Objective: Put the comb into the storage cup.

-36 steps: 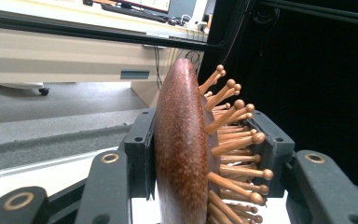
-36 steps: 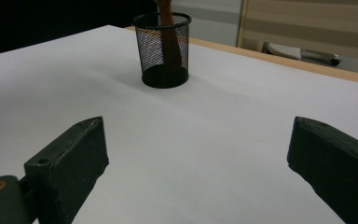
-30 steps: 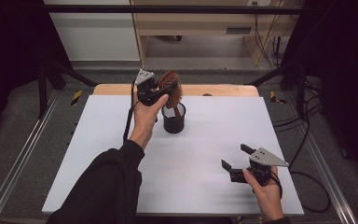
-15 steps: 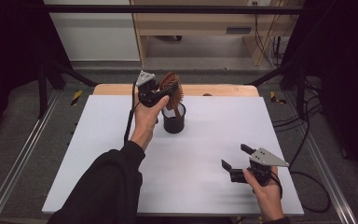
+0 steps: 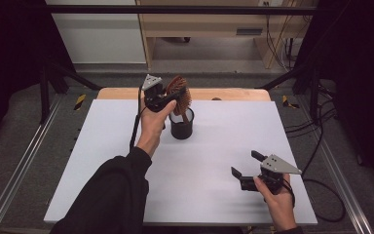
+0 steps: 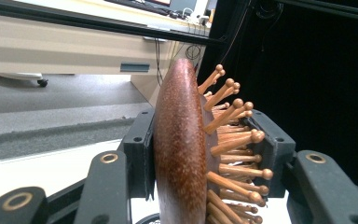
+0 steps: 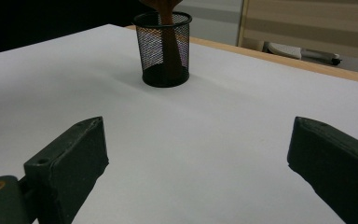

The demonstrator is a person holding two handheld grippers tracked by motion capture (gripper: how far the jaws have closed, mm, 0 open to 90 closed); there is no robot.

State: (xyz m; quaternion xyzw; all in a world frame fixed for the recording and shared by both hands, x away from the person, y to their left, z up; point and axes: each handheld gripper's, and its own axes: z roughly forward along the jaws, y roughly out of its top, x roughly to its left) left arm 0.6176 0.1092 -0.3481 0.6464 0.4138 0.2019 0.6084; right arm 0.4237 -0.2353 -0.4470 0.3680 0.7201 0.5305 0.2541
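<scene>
Our left gripper [image 5: 171,99] clamps the wooden hairbrush [image 6: 182,140] by its head, handle down in the mesh cup [image 5: 181,127]. It looks stiff, light and smooth-backed, so we grip across the head. Right gripper [image 5: 246,169] gapes, empty.

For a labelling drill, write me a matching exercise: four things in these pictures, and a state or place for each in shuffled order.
1. brown wooden paddle hairbrush
2. black wire-mesh cup
3. left claw
4. right claw

a. open, holding nothing
b. standing on the white table
c. handle down inside the cup
d. shut on the brush head

Pairs: 1-c, 2-b, 3-d, 4-a
</scene>
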